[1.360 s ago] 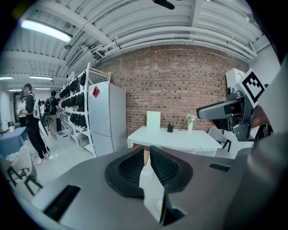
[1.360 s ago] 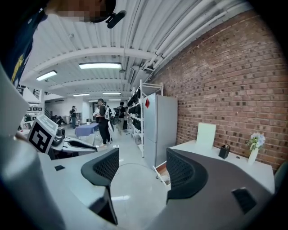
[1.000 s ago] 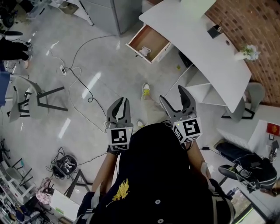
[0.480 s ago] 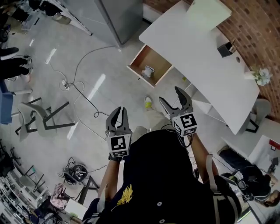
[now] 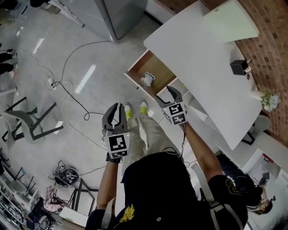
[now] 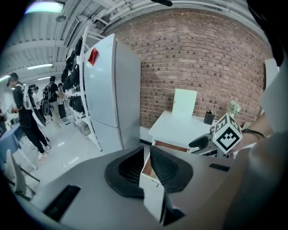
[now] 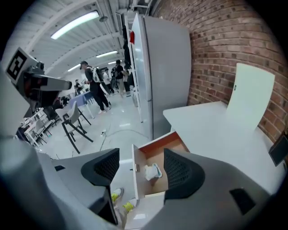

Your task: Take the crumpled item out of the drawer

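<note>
The wooden drawer (image 5: 135,80) stands pulled out of the white desk (image 5: 202,58). A crumpled white item (image 5: 147,79) lies inside it on the drawer floor. My right gripper (image 5: 166,95) hovers just in front of the drawer; its jaws are wide apart and closing, with nothing between them. In the right gripper view the crumpled item (image 7: 152,172) shows in the gap of that gripper (image 7: 141,164), still some way off inside the drawer (image 7: 135,179). My left gripper (image 5: 115,108) hangs lower and to the left over the floor. Its jaws (image 6: 146,155) are almost together and hold nothing.
A tall grey cabinet (image 5: 119,13) stands left of the desk. Cables (image 5: 67,83) trail over the floor and a chair (image 5: 27,121) is at the left. A black holder (image 5: 238,67) and a pale board (image 5: 229,22) sit on the desk. The person's shoes (image 5: 135,109) are below the drawer.
The person has stepped closer to the drawer. My right gripper has reached forward to the drawer's front. My left gripper stays back at the left.
</note>
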The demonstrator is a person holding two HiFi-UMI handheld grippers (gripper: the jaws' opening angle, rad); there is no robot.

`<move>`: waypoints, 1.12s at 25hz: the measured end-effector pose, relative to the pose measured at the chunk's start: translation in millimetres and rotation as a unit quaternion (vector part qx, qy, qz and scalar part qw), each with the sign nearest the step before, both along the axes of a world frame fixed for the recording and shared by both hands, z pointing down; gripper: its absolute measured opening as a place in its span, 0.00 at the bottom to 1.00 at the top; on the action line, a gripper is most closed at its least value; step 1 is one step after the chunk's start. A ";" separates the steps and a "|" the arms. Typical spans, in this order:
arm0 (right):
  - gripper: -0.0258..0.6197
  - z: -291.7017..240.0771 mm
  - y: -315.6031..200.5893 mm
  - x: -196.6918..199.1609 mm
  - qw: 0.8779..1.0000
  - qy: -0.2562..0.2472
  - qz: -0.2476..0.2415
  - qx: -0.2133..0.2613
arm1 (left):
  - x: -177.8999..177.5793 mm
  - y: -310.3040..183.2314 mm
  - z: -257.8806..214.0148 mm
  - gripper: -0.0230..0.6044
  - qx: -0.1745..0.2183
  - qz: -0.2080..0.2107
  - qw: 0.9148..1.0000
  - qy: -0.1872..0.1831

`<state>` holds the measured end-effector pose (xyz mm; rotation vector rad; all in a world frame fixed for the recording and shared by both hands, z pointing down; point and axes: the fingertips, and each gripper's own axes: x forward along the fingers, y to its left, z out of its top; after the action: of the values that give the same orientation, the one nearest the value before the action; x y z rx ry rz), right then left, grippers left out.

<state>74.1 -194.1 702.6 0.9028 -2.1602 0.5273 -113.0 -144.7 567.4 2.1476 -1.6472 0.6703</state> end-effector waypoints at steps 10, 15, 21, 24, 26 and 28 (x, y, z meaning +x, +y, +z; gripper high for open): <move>0.49 188.3 -68.2 -16.2 0.995 0.050 0.048 -0.072 | -5.0 -48.3 91.2 0.13 -0.047 0.037 0.998 0.017; 0.48 273.8 -85.4 -17.2 0.986 0.075 0.071 -0.134 | -16.6 -38.5 126.1 0.13 -0.074 0.025 0.997 0.015; 0.40 339.5 -77.3 -19.3 0.974 0.133 0.057 -0.173 | -22.1 -29.4 154.9 0.13 -0.099 0.009 0.995 0.022; 0.14 338.8 -68.7 -19.5 0.970 0.157 0.051 -0.180 | -19.6 -34.6 153.1 0.13 -0.094 0.011 0.995 0.022; 0.11 320.1 -66.0 -24.0 0.973 0.143 0.058 -0.173 | -18.6 -36.3 143.7 0.13 -0.090 0.014 0.996 0.024; 0.10 290.0 -64.9 -31.2 0.977 0.125 0.054 -0.161 | -16.8 -39.7 128.8 0.13 -0.083 0.022 0.996 0.021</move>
<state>42.8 -259.0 992.6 0.8574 -1.7447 0.7513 -129.8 -184.4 696.2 2.0702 -1.4732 0.7408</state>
